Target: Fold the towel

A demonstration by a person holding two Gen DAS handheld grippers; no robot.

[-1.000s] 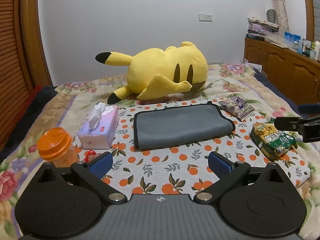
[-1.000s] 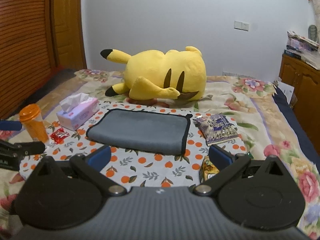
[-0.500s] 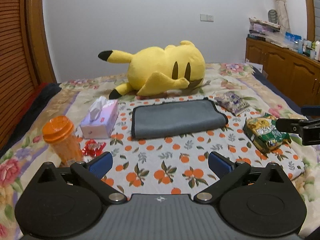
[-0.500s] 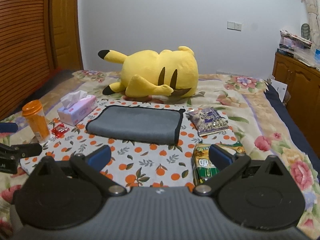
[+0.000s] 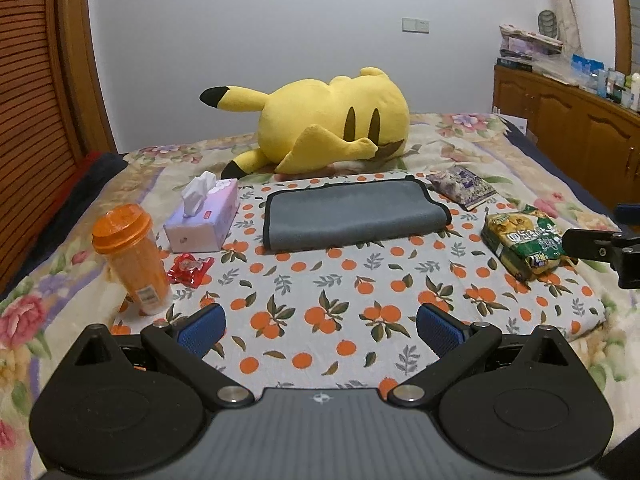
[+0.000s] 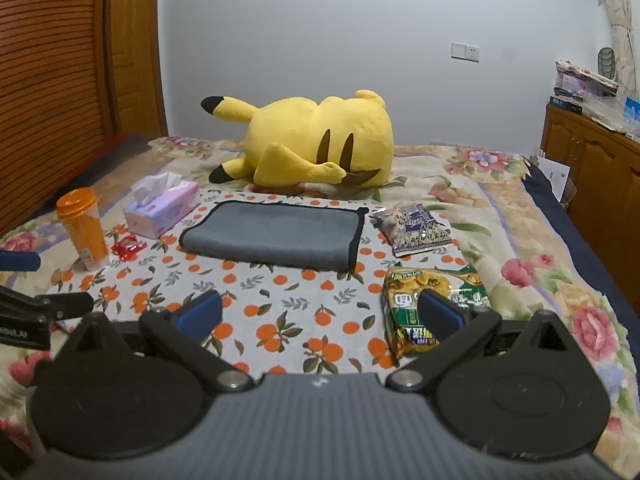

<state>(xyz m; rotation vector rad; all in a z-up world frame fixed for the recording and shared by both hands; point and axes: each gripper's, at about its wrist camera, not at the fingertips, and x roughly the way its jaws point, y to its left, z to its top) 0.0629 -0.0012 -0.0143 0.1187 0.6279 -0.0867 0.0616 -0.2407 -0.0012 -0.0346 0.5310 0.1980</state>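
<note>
A home bedroom: a bed (image 5: 460, 144) with a floral quilt, a yellow plush toy (image 5: 332, 120), and wooden cabinets (image 5: 568, 120) along the wall.

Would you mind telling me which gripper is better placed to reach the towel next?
Probably the left gripper: the towel lies straight ahead between its open fingers. The right gripper, also open, sits over a snack bag.

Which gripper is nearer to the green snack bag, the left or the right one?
Right. The right gripper is open just before the green snack bag, one pad overlapping it in view. The left gripper, also open, sits farther left, the bag off to its right.
</note>
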